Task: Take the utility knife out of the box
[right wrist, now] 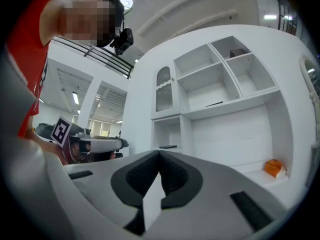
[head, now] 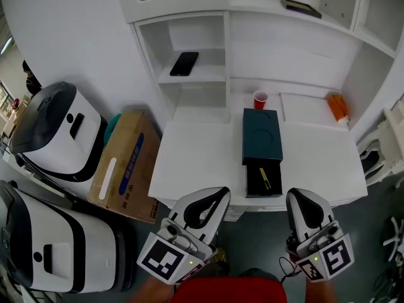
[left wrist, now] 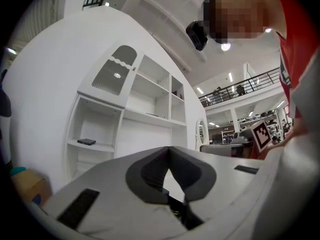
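Note:
A dark teal box [head: 262, 134] lies on the white table [head: 196, 163]. Its drawer [head: 252, 180] is slid out toward me, and a black and yellow utility knife [head: 265, 179] lies inside it. My left gripper [head: 221, 196] hangs below the table's front edge, left of the drawer, shut and empty. My right gripper [head: 302, 198] is level with it on the drawer's right, also shut and empty. In the left gripper view the left gripper [left wrist: 169, 150] has its tips touching; in the right gripper view the right gripper [right wrist: 160, 154] does too. Neither gripper view shows the box.
A red cup [head: 260, 99] stands behind the box and an orange object [head: 338, 107] lies at the back right. A black phone [head: 184, 63] rests on a shelf. A cardboard box [head: 126, 166] and two white machines [head: 57, 128] [head: 50, 245] stand left of the table.

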Demonstrator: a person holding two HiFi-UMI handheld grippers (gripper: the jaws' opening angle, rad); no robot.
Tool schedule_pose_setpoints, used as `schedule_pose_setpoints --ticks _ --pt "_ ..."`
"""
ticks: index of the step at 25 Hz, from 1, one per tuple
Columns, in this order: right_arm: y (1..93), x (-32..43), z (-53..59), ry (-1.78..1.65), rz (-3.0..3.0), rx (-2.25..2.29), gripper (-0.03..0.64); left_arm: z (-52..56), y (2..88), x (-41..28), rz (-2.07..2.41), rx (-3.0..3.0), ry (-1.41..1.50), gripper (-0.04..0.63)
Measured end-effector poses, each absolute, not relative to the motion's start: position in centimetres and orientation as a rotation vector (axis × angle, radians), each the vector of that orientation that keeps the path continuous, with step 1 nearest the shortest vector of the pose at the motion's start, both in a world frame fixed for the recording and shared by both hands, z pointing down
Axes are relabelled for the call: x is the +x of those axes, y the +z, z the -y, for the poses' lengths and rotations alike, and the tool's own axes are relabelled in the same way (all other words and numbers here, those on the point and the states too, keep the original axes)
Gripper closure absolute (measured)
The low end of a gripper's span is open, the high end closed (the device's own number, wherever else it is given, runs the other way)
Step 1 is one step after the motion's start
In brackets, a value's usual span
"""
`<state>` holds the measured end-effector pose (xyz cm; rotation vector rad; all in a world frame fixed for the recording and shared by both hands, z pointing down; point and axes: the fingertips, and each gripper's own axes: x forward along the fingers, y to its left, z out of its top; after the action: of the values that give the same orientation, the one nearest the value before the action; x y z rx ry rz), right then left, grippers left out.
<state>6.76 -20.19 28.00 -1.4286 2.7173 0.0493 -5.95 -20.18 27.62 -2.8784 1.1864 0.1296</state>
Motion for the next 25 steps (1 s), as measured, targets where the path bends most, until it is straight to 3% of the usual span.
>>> schedule_pose_setpoints --ticks 25 --pt "33.1 7.3 27.4 -0.109 -2.875 -1.43 0.58 27.9 30.5 -3.6 -1.287 -2.845 0.142 0.581"
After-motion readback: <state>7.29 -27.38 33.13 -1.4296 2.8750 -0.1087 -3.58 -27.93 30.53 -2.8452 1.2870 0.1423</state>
